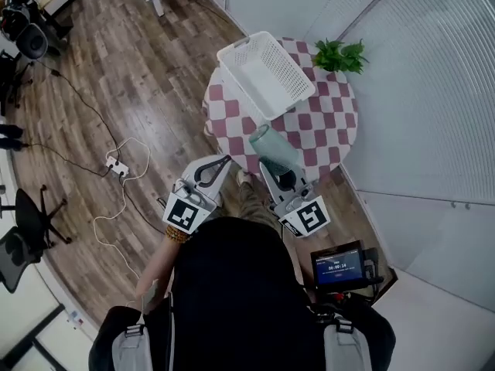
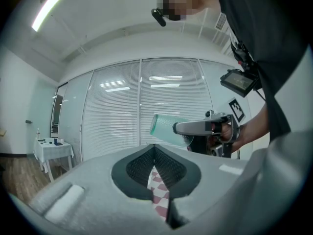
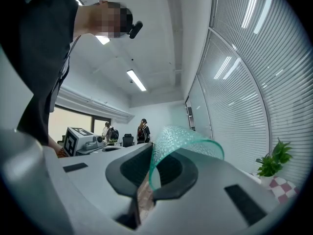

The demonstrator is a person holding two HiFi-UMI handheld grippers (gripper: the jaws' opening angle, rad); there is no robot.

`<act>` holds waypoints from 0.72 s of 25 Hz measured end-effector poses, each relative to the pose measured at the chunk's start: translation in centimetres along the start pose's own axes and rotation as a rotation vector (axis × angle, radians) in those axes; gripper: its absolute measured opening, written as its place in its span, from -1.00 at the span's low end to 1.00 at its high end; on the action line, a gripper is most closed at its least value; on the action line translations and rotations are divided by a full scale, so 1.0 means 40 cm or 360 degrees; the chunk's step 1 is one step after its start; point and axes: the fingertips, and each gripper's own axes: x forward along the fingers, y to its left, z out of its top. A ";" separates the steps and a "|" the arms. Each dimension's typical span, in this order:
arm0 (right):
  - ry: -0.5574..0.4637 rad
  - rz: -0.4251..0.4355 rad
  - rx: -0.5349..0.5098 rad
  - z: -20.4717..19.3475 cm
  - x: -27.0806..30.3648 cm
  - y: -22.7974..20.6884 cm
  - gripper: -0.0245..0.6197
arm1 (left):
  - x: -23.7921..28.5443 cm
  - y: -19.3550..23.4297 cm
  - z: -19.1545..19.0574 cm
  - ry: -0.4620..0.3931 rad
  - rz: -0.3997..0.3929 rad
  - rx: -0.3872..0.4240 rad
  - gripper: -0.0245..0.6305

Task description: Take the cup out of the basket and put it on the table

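A translucent green cup (image 1: 272, 147) hangs tilted in the air over the near edge of the round table (image 1: 329, 126), outside the white basket (image 1: 267, 72). My right gripper (image 1: 268, 165) is shut on the cup's wall; in the right gripper view the cup (image 3: 186, 138) rises from between the jaws of that gripper (image 3: 149, 153). My left gripper (image 1: 224, 160) floats to the left of the cup, off the table's edge, shut with nothing in it. The left gripper view shows its closed jaws (image 2: 154, 153), and beyond them the cup (image 2: 166, 126) and the right gripper (image 2: 198, 128).
The table wears a red-and-white checked cloth. A small green plant (image 1: 340, 55) stands at its far right, close to the window blinds. The basket lies at the table's far left. A cable and power strip (image 1: 117, 166) lie on the wooden floor at left.
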 end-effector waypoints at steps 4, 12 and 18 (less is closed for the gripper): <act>0.0021 -0.0024 -0.0004 -0.026 -0.027 0.056 -0.85 | -0.057 -0.026 -0.006 0.0038 -0.0033 0.0049 -0.91; 0.0067 -0.0168 -0.0042 -0.080 -0.132 0.146 -0.85 | -0.112 -0.136 -0.031 0.0049 -0.0211 0.0082 -0.91; 0.0074 -0.0252 0.0034 -0.112 -0.180 0.179 -0.85 | -0.139 -0.181 -0.019 0.0046 -0.0285 0.0147 -0.91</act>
